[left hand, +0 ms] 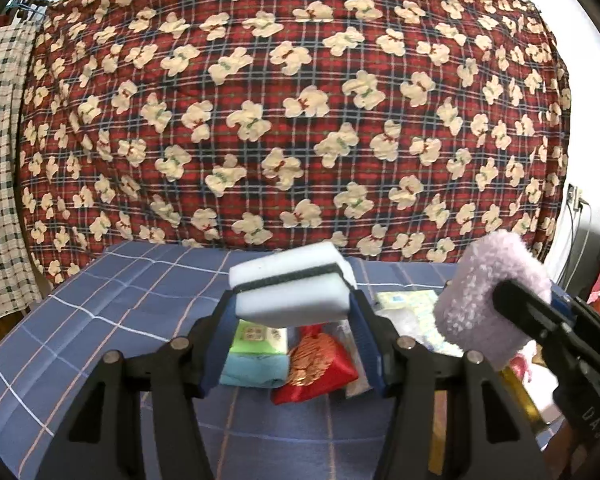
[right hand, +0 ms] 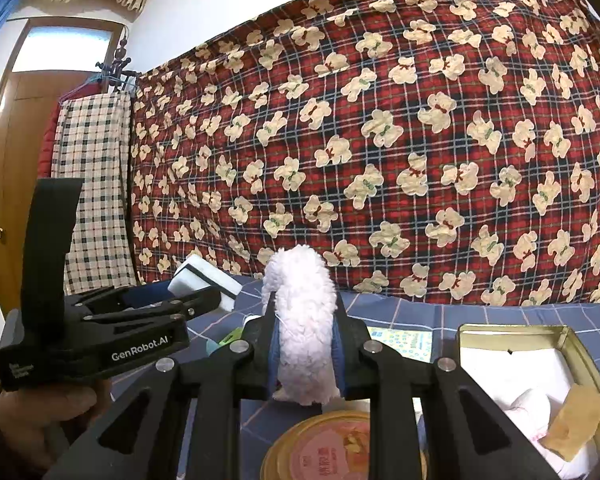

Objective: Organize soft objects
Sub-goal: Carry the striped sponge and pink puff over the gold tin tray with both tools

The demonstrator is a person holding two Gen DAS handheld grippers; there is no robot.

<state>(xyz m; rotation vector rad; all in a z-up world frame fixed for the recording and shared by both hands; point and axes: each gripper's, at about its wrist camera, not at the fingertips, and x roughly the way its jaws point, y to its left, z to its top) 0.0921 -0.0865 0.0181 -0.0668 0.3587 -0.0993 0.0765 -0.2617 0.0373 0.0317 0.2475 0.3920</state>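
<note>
Here the left claw [left hand: 292, 300] grips a sponge [left hand: 290, 290] and the right claw [right hand: 306, 344] pinches a fluffy cloth [right hand: 304, 328], both lifted, probably bound for the open tin [right hand: 580, 344].

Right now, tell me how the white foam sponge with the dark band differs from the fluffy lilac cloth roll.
The white foam sponge with the dark band is a smooth, flat-sided block; the fluffy lilac cloth roll is rounded and shaggy. The sponge has a dark layer between two white ones; the roll is one pale colour. The left gripper holds the sponge, the right gripper the roll. Both are soft and lifted above the blue checked cloth.
</note>
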